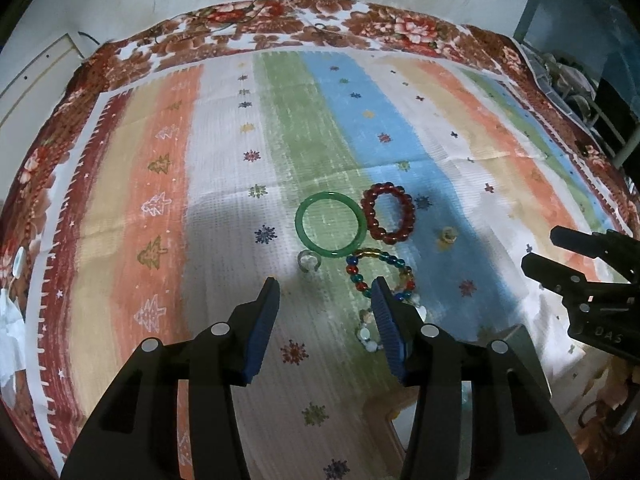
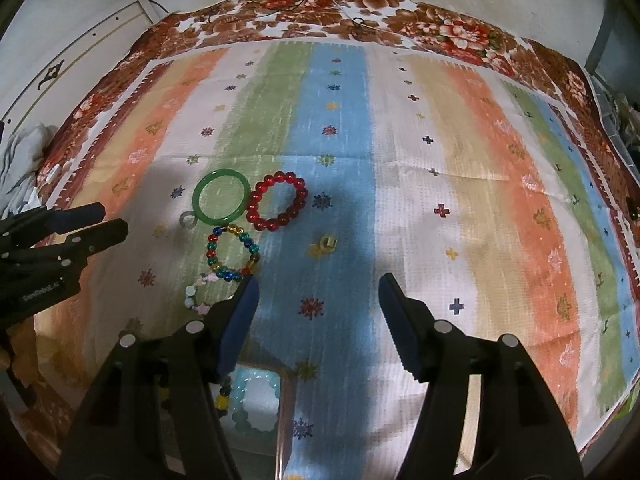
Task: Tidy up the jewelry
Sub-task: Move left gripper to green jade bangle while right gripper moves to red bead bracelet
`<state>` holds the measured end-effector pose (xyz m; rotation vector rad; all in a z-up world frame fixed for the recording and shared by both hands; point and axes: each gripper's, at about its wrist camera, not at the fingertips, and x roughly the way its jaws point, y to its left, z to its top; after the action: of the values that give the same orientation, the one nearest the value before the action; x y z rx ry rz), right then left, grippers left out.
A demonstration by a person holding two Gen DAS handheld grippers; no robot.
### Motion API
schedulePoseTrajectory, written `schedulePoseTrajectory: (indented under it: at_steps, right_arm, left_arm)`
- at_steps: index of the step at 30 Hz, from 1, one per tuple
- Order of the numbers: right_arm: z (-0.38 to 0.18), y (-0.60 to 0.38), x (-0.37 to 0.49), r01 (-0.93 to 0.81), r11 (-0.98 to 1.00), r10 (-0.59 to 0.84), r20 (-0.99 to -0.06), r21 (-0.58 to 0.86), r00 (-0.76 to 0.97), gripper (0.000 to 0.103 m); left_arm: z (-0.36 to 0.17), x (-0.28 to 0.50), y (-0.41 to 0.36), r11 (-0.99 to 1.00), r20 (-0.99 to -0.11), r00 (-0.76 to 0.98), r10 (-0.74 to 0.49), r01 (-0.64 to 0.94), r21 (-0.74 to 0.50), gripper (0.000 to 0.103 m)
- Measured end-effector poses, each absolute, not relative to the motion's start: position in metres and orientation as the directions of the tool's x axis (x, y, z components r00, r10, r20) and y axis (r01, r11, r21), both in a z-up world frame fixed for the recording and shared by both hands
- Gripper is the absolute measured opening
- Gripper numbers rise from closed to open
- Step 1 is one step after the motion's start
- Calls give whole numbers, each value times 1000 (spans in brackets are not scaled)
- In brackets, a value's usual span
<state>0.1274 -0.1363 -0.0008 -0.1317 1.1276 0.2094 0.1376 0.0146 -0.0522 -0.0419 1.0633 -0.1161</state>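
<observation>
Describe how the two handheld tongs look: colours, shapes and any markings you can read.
Both the left tongs and right tongs are matte black plastic, with two tapering fingers lined by ribbed blue pads and round silver fasteners. White lettering on the left tongs' body reads roughly "GenRobot.AI".

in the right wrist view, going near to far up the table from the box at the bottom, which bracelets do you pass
pale blue bracelet in the box → pastel flower bracelet → multicolour bead bracelet → red bead bracelet, with the green bangle beside it at about the same depth
</observation>
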Motion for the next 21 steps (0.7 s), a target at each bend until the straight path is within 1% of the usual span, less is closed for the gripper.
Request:
schedulePoseTrajectory:
  at_steps: [10,16,21]
  right_arm:
    - [-20,-142,152,-187,982,102,-924,34,369,63]
    - [-30,-139,168,-181,981,128,-931,68,342,63]
    - [-34,-135,188,-167,984,120,-933,66,340,63]
  left_arm:
    - [-68,169,22,996,-890,448,-88,49,-74,49]
    - [-77,184,22,995,-899,426,-98,40,-90,49]
    - [-84,193,19,995,-907,409,-99,45,-88,49]
